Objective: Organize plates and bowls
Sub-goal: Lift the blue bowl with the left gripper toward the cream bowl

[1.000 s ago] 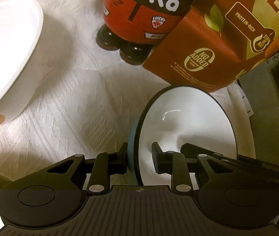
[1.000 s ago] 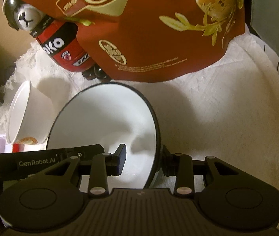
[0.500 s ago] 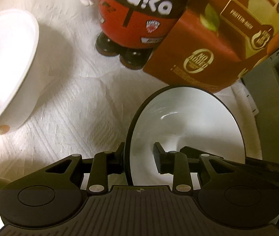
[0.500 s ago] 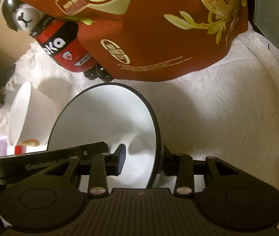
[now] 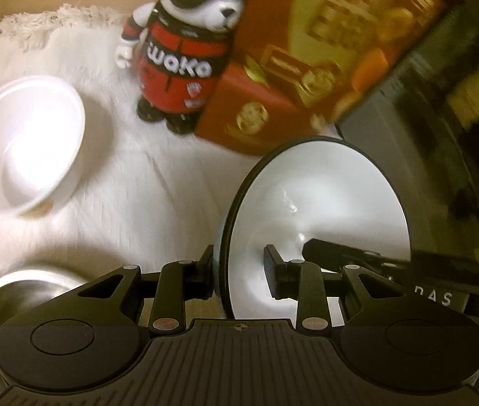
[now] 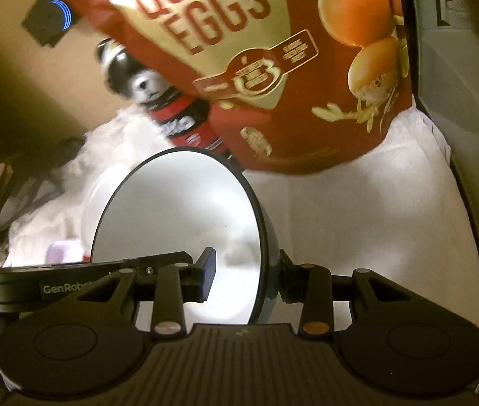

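Observation:
A white bowl with a dark rim and pale blue outside [image 5: 320, 203] is held on edge, between both grippers. My left gripper [image 5: 239, 270] is shut on its left rim; my right gripper [image 6: 246, 270] is shut on its right rim, where the bowl [image 6: 178, 209] shows again. It is lifted above the white cloth [image 5: 144, 196]. A plain white bowl [image 5: 23, 142] lies tilted on the cloth to the left, partly hidden behind the held bowl in the right wrist view [image 6: 100, 189]. A steel bowl [image 5: 13, 297] sits at the lower left.
A red bear figure marked "waka" [image 5: 178, 67] and a red quail-egg bag [image 6: 273, 67] stand at the back. A dark grey appliance [image 5: 442, 135] rises on the right. A small purple item [image 6: 63, 250] lies on the left of the cloth.
Both grippers have risen and pulled back with the bowl: the bear figure's head, the egg bag's upper print and the steel bowl have come into view.

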Demonstrator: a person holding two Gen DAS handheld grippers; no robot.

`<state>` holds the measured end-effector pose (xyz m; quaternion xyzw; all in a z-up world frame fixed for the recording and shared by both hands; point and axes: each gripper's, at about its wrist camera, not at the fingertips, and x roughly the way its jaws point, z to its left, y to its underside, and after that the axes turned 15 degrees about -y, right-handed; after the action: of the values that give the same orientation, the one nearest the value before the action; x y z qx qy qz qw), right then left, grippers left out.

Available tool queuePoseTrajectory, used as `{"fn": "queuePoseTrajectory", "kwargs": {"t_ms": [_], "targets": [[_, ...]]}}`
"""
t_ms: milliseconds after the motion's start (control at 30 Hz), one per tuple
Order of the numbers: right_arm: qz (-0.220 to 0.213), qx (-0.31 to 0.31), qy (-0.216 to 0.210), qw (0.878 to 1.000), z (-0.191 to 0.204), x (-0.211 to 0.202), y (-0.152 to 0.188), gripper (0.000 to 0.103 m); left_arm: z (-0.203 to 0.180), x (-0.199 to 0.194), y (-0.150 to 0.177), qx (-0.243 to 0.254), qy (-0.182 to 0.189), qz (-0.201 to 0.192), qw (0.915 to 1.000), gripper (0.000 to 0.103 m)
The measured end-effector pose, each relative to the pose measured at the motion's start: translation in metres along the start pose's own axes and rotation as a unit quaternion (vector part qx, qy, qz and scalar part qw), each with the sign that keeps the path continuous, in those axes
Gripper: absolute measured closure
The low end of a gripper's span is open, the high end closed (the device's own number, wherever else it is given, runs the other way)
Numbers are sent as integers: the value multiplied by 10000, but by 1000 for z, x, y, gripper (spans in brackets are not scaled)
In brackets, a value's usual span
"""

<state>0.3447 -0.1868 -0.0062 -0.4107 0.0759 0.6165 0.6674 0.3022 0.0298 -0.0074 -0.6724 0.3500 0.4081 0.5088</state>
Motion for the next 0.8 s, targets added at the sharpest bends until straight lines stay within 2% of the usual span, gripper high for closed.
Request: {"fn": "queuePoseTrajectory", "kwargs": {"t_ms": [167,433,567,800], "targets": [[369,45,19,9993,5,-16,40,65,-1,-11,40,144,86,211,9996,71],[780,140,148,9967,-2,-12,92,65,-2,2,78,411,-133,412,9982,71],[843,261,215,9959,-13,-2,101,65,2,8,83,387,-172,475,9980,71],[827,-124,322,9960,-10,8,98,65,15,-7,78,222,-182,211,9994,76]]}}
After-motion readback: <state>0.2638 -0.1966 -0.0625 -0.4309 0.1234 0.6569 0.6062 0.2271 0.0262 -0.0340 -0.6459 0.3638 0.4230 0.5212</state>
